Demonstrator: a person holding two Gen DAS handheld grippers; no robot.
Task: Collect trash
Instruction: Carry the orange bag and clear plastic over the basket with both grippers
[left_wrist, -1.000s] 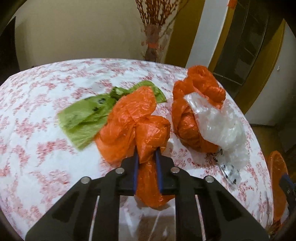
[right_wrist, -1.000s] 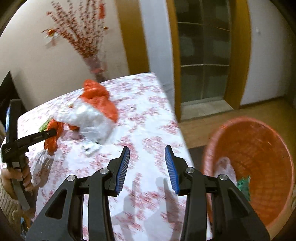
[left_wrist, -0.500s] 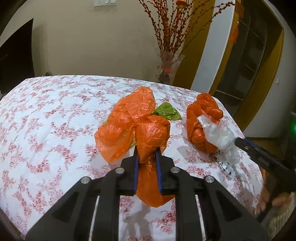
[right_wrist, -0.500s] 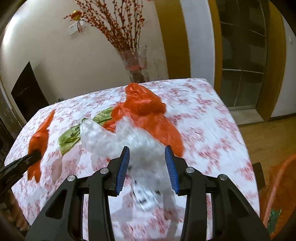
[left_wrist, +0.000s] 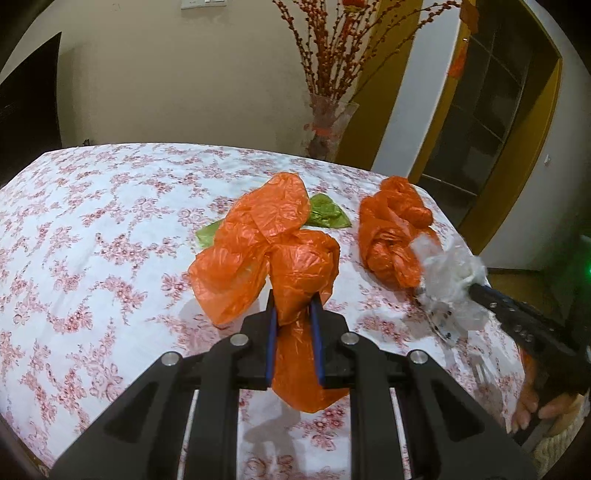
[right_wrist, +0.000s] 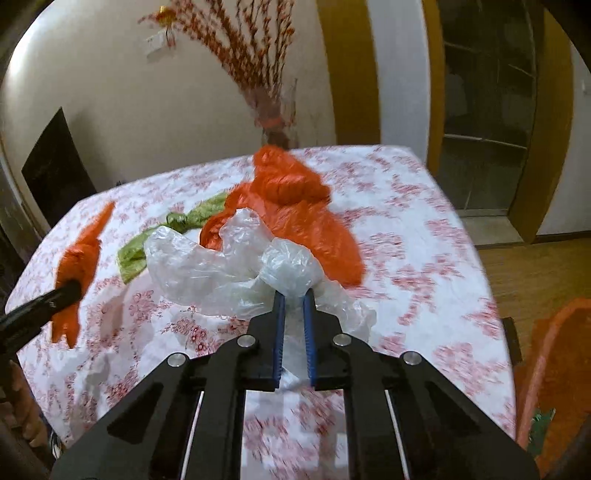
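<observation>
My left gripper (left_wrist: 293, 306) is shut on a crumpled orange plastic bag (left_wrist: 269, 251) and holds it above the floral tablecloth (left_wrist: 92, 236). My right gripper (right_wrist: 293, 295) is shut on a clear plastic bag (right_wrist: 221, 266), which trails over the table. In the left wrist view the right gripper (left_wrist: 476, 290) comes in from the right with the clear bag (left_wrist: 448, 284). A second orange bag (left_wrist: 393, 236) lies on the table behind it and also shows in the right wrist view (right_wrist: 295, 206). A green bag (left_wrist: 325, 216) lies behind the held orange one.
An orange basket (right_wrist: 554, 373) stands on the wooden floor right of the table. A glass vase of red branches (left_wrist: 328, 125) stands behind the table's far edge. A dark doorway (left_wrist: 491, 110) is at the right.
My right gripper has shut on the clear plastic bag; it was open around it half a second ago. My left gripper has lifted the orange bag higher.
</observation>
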